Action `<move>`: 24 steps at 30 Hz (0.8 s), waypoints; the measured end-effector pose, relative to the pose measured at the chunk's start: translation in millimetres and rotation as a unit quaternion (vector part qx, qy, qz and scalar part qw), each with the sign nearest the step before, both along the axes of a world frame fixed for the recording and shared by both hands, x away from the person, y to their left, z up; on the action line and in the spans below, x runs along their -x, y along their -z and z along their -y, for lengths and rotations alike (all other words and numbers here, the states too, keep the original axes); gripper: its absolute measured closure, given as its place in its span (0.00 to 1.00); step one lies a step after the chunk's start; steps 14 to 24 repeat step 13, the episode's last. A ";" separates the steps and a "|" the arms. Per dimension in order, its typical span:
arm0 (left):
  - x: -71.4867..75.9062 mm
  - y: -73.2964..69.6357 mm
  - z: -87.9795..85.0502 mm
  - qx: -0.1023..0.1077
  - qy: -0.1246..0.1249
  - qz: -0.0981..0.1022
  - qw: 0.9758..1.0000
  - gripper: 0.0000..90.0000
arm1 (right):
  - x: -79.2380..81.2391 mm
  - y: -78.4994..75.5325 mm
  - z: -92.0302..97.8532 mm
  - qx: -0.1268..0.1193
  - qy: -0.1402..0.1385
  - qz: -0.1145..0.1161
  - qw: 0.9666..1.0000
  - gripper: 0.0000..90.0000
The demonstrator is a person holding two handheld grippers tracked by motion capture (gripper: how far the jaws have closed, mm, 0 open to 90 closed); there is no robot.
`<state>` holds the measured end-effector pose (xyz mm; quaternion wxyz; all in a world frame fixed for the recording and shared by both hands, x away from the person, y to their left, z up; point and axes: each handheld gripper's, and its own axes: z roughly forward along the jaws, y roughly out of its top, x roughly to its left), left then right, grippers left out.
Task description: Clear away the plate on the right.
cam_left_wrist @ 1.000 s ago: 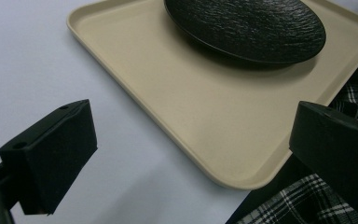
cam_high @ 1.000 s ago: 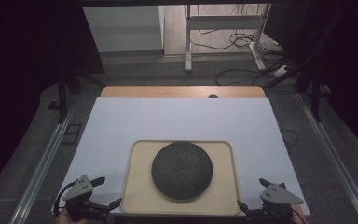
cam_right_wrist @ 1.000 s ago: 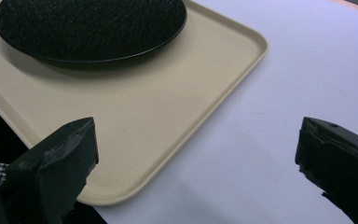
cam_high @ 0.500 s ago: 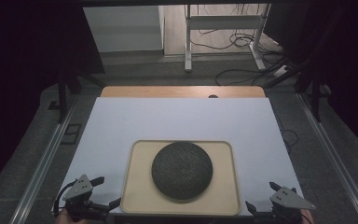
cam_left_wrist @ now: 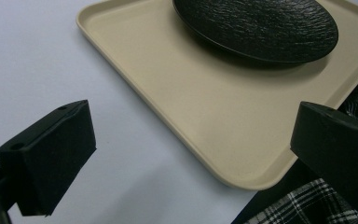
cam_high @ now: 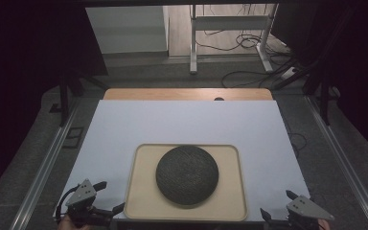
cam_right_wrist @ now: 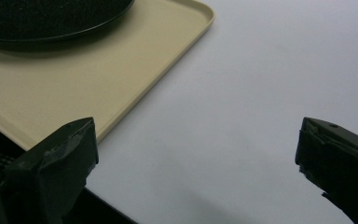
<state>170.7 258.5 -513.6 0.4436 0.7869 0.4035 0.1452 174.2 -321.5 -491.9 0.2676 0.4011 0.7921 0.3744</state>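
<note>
A white sheet (cam_high: 187,122) is laid over the table, with a strip of bare wood (cam_high: 187,94) left showing along the far edge. Grey carpet is seen round the table, cables (cam_high: 249,76) are trailed over the floor behind it, and the sides of the room are lost in the dark.

One beige tray (cam_high: 136,191) is set on the sheet at the near edge, and one black textured plate (cam_high: 187,174) is sat roughly in the middle of it. In the left gripper view the tray's (cam_left_wrist: 168,107) near corner is seen between the jaws, the plate (cam_left_wrist: 256,23) further up, plus a bit of checked cloth (cam_left_wrist: 317,207) at the bottom right.

Two grippers are counted. The left gripper (cam_high: 111,197) is held at the near left corner, just beside the tray, jaws spread wide apart. The right gripper (cam_high: 277,204) is held at the near right corner, jaws also wide apart, the tray (cam_right_wrist: 121,88) off to its left in its own view.

Compared with a second ago, the right gripper has been shifted outward and a bit nearer the table's edge. The left one, the tray and the plate are pretty much unchanged.
</note>
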 end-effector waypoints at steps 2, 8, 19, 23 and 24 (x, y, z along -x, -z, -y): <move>0.2 0.0 -0.2 0.001 -0.001 0.001 1.000 0.00 | 0.7 1.0 3.0 -0.003 0.003 -0.002 1.000 0.00; 0.4 0.0 -0.4 0.000 -0.002 0.000 1.000 0.00 | 2.8 4.8 6.3 -0.002 0.006 -0.016 1.000 0.00; -0.9 -0.1 -0.5 0.004 -0.005 -0.003 1.000 0.00 | 2.3 5.6 6.7 0.002 0.008 -0.019 1.000 0.00; -0.9 -0.1 -0.5 0.004 -0.005 -0.003 1.000 0.00 | 2.3 5.6 6.7 0.002 0.008 -0.019 1.000 0.00; -0.9 -0.1 -0.5 0.004 -0.005 -0.003 1.000 0.00 | 2.3 5.6 6.7 0.002 0.008 -0.019 1.000 0.00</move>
